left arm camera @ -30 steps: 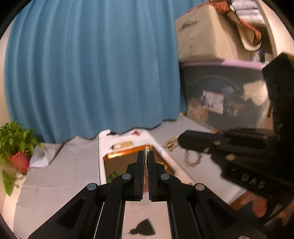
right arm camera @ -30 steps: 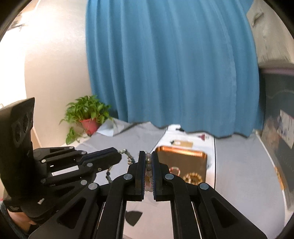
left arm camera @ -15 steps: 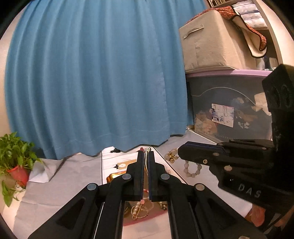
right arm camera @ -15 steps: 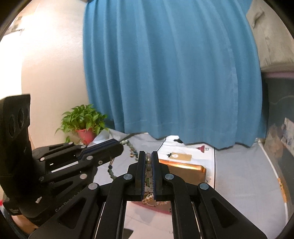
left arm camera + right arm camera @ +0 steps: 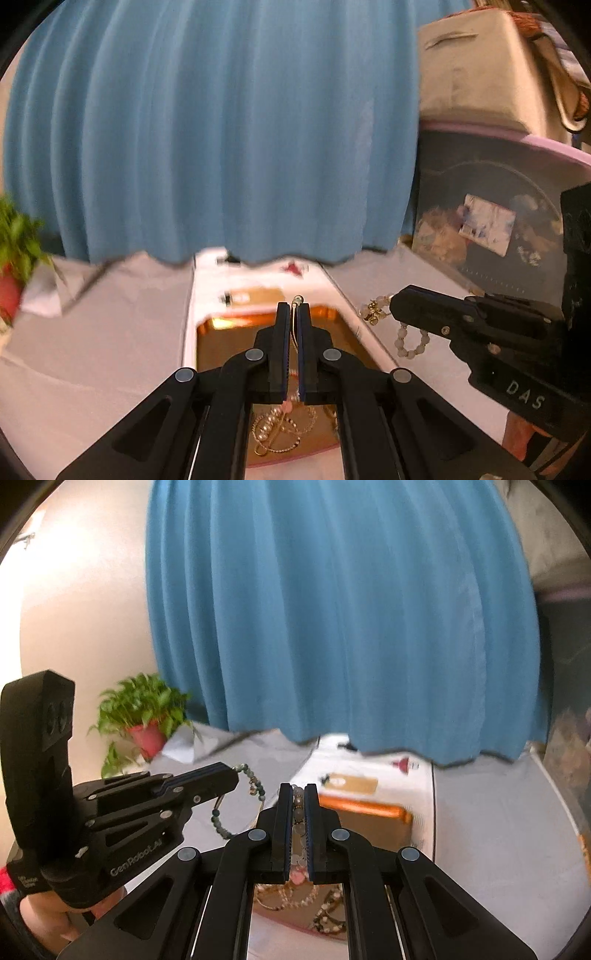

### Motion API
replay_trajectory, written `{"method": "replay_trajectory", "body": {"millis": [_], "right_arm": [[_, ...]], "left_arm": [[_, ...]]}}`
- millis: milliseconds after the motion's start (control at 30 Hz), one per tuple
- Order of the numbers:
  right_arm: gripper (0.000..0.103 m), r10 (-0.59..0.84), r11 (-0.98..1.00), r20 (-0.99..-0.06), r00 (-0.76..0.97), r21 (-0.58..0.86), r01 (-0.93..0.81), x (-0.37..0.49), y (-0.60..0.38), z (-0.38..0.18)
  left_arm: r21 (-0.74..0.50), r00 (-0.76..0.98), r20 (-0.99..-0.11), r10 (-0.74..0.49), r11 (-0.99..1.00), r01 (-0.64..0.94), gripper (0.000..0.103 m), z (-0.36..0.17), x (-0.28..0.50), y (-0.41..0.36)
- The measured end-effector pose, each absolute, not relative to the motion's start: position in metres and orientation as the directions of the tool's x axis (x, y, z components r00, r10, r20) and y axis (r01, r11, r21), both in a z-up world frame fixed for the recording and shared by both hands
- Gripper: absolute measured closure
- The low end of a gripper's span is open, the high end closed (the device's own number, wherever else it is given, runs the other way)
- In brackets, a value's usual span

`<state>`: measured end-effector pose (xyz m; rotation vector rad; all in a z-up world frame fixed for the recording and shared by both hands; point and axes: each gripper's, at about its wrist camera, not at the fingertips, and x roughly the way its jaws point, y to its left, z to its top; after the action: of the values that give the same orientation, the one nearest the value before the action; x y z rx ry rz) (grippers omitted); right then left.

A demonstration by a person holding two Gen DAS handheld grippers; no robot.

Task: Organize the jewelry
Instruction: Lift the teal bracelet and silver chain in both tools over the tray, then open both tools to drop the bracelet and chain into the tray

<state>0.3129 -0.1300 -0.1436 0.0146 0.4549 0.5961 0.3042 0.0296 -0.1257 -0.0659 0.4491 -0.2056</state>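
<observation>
Left gripper [image 5: 293,314]: filled the lower centre of its own wrist view, jaws pinched tight on a thin gold-wired strand of green beads [image 5: 255,782]; in the right wrist view the same gripper [image 5: 231,779] sat at lower left, the green beads looping out from its tip.
Right gripper [image 5: 299,794]: reached up from the bottom of its own view, jaws clamped on a pale bead bracelet [image 5: 298,814]; in the left wrist view it [image 5: 397,304] entered from the right edge, the pale beads [image 5: 406,341] and a gold clasp dangling below its tip.
Blue curtain [image 5: 221,129]: covered the upper half and centre of both views, its wavy hem ending just above the table.
Table [image 5: 92,332]: draped in pale grey cloth across the lower part of both views.
Storage boxes [image 5: 480,221]: stacked at the right of the left wrist view, a beige fabric box atop a dark clear-sided bin with a pink lid.
White mat [image 5: 258,284]: ran down the centre of the table, printed with small dark and red figures.
Tray [image 5: 236,332]: copper-coloured, lay on the mat at lower centre, directly beyond the fingers of both grippers.
Jewelry pile [image 5: 280,428]: gold chains and pearl strands tangled at the near end of the tray, partly hidden behind the gripper fingers.
Potted plant [image 5: 142,716]: green leaves in a red pot, at the left edge of the table.
Tan tag [image 5: 351,784]: lay on the mat just beyond the tray.
</observation>
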Motion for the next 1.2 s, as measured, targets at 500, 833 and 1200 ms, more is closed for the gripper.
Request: {"method": "replay_trajectory", "body": {"millis": [500, 833, 1200], "right_arm": [[0.097, 0.47, 0.844, -0.649, 0.598, 0.131, -0.521, 0.379, -0.087, -0.262], [0.097, 0.426, 0.854, -0.714, 0.556, 0.115, -0.507, 0.387, -0.077, -0.291], [0.087, 0.363, 0.897, -0.724, 0.586, 0.102, -0.43, 0.379, -0.087, -0.279]], "left_arm": [[-0.097, 0.722, -0.67, -0.172, 0.985, 0.144, 0.102, -0.231, 0.374, 0.037], [-0.075, 0.69, -0.709, -0.149, 0.988, 0.136, 0.1, -0.245, 0.374, 0.036], [-0.169, 0.7, -0.692, -0.177, 0.982, 0.08, 0.027, -0.211, 0.336, 0.045]]}}
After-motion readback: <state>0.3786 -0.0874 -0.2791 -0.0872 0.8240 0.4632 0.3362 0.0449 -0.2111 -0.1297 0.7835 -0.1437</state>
